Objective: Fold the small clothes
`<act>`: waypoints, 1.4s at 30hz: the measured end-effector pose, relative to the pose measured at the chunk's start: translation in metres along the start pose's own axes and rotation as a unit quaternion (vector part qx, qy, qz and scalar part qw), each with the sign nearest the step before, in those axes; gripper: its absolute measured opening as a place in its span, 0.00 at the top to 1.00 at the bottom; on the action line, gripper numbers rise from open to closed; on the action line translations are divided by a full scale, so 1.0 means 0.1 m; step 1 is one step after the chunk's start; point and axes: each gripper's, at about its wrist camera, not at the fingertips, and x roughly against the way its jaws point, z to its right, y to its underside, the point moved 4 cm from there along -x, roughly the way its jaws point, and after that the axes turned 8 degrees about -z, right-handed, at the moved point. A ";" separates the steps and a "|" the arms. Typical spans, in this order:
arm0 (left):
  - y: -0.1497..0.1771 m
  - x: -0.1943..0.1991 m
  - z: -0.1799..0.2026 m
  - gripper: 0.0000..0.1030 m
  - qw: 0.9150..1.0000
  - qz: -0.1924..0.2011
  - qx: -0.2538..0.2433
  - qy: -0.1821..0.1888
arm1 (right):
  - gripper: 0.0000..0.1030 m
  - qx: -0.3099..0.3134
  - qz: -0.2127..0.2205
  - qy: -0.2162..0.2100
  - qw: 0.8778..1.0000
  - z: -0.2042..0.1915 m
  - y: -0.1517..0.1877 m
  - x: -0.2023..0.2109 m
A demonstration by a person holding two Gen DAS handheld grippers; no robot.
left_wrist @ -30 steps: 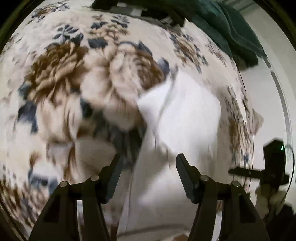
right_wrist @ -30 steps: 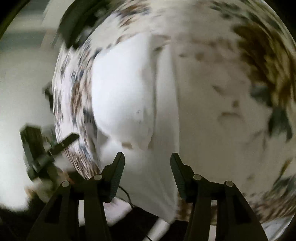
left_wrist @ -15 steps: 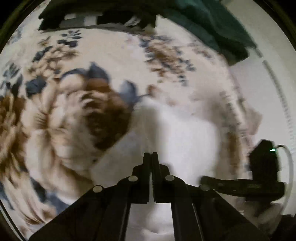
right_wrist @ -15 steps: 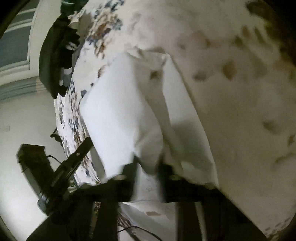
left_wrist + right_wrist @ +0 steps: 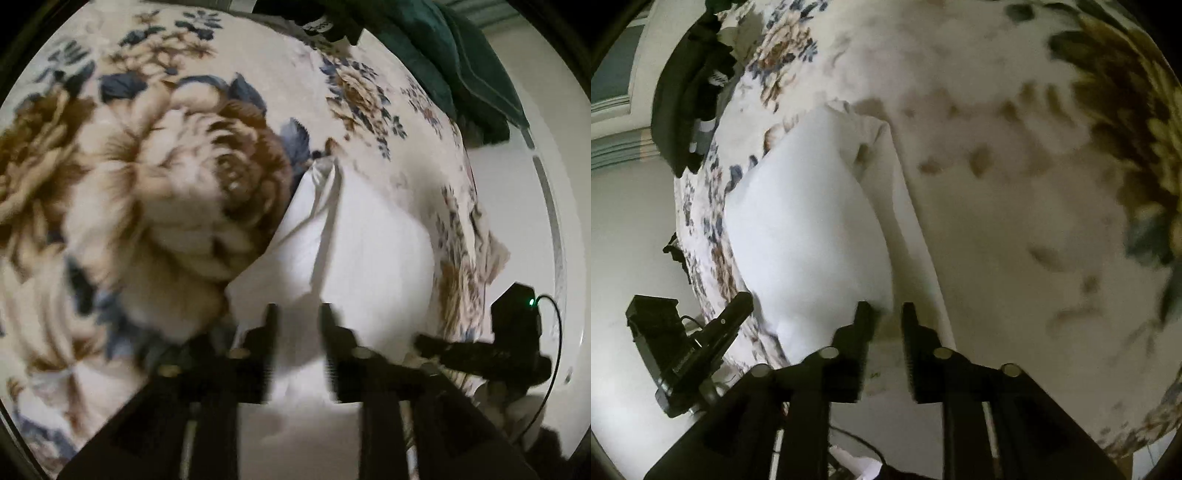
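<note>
Claws (image 5: 297, 314) apart; teal cloth (image 5: 461, 62) left-view only

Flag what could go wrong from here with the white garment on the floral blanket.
1. Both the left gripper and the right gripper have just been opening over the near edge of the white cloth garment; with nothing visibly pinched, the fold may spring back.
2. The bunched far corner could leave the fold uneven.
3. The garment lies close to the edge of the plush floral blanket, so a careless tug might drag it off.
</note>
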 end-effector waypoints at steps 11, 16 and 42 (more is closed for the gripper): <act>1.46 -0.10 -0.54 0.38 0.993 -0.109 0.021 -0.043 | 0.46 -0.066 -0.103 -0.023 0.992 1.01 1.45 -0.36; 1.77 -0.33 -0.62 0.38 0.990 -0.127 0.027 -0.049 | 0.46 -0.071 -0.135 -0.052 0.987 1.07 1.66 -0.69; -0.24 0.41 0.12 0.89 0.989 0.005 0.090 0.119 | 0.94 -0.083 0.043 -0.208 0.974 -0.04 0.32 0.68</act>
